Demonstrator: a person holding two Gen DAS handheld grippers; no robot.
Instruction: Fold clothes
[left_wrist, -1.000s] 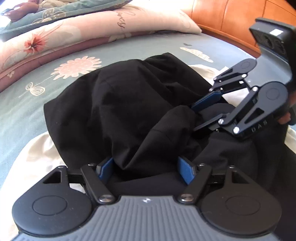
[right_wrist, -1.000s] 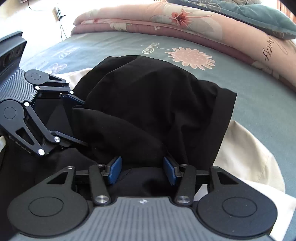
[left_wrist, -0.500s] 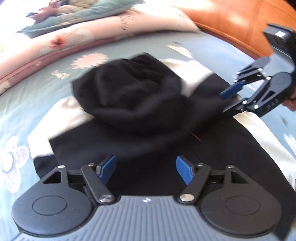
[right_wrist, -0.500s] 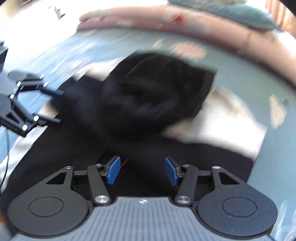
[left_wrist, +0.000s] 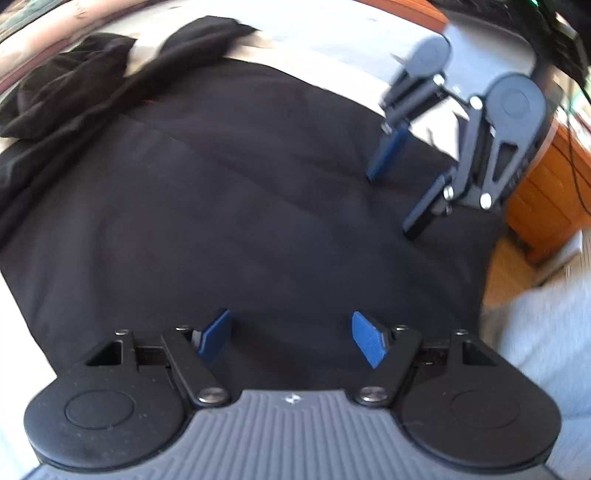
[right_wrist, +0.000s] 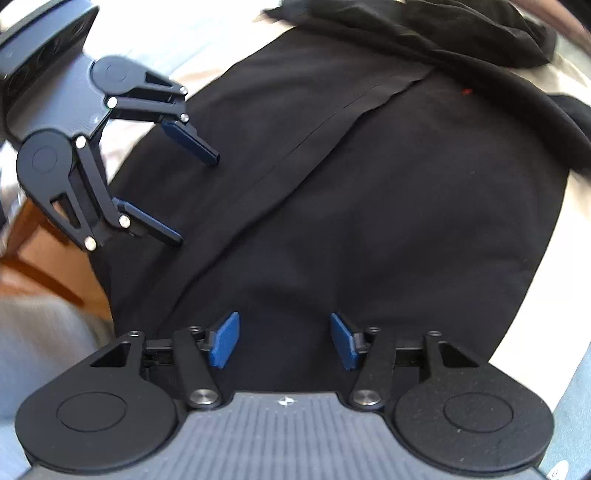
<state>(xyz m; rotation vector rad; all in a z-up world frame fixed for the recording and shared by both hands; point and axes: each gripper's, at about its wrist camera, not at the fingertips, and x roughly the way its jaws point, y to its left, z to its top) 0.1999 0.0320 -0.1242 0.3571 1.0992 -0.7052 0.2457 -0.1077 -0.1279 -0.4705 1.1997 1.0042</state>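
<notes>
black garment lies flat on the bed, bunched black heap at its far edge | left gripper & right gripper both jaws apart, holding nothing, hovering over garment's near hem | risk: you pinch 2 layers or drag the heap back, fold goes crooked

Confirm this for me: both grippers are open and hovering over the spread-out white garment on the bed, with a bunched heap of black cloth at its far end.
Not quite: the spread-out garment is black, not white, as both wrist views show. White cloth only peeks out beneath its edges. The rest holds: the left gripper and right gripper are open over it, and the bunched black heap lies at its far end.
</notes>
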